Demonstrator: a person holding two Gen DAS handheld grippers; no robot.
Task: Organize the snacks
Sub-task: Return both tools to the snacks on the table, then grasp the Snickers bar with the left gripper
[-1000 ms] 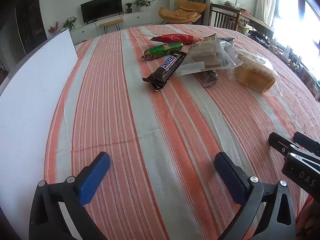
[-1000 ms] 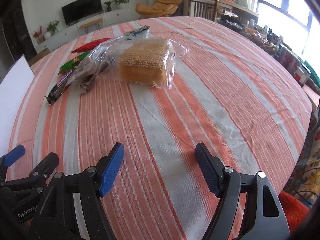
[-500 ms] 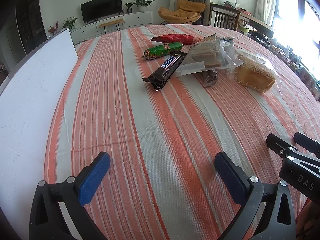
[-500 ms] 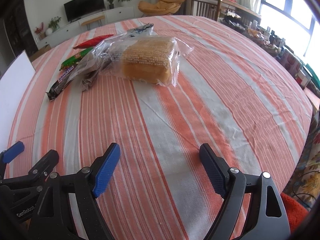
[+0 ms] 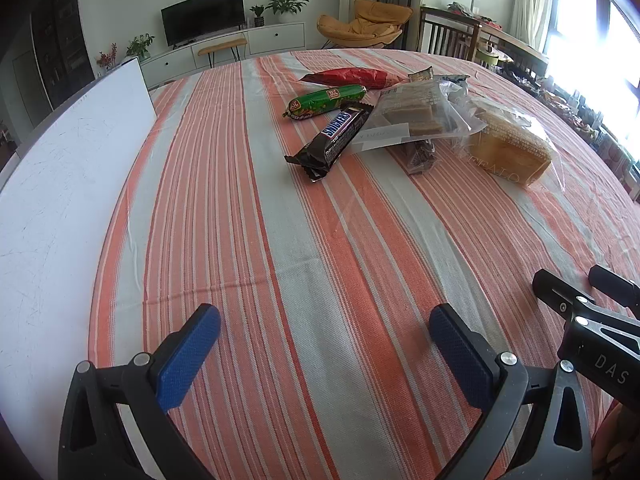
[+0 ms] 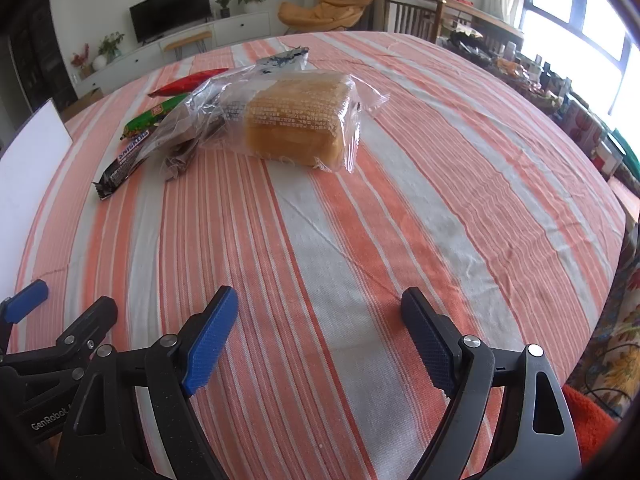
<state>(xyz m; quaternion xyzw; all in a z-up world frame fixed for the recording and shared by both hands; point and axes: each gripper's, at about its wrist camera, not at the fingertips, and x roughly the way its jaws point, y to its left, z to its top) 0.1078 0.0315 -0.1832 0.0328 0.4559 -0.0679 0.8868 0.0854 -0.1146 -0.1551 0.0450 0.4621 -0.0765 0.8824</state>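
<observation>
A heap of snacks lies far out on the striped tablecloth [image 5: 304, 240]. It holds a Snickers bar [image 5: 336, 136], a green sausage stick [image 5: 326, 102], a red packet [image 5: 352, 77], a clear bag of pale cakes [image 5: 412, 118] and a bagged loaf [image 5: 508, 148]. The right wrist view shows the loaf [image 6: 296, 124] nearest, with the Snickers bar [image 6: 124, 164] to its left. My left gripper [image 5: 324, 340] hovers open over bare cloth, well short of the heap. Beside it, my right gripper [image 6: 320, 328] is open and holds nothing.
A white board [image 5: 72, 184] lies along the table's left side. A small dark wrapper [image 5: 420, 156] sits under the clear bag. Chairs, a cluttered side table and a TV cabinet stand beyond the table. The table's right edge [image 6: 592, 264] drops off close by.
The right gripper's jaws have spread wider. The left gripper and the snacks have not moved.
</observation>
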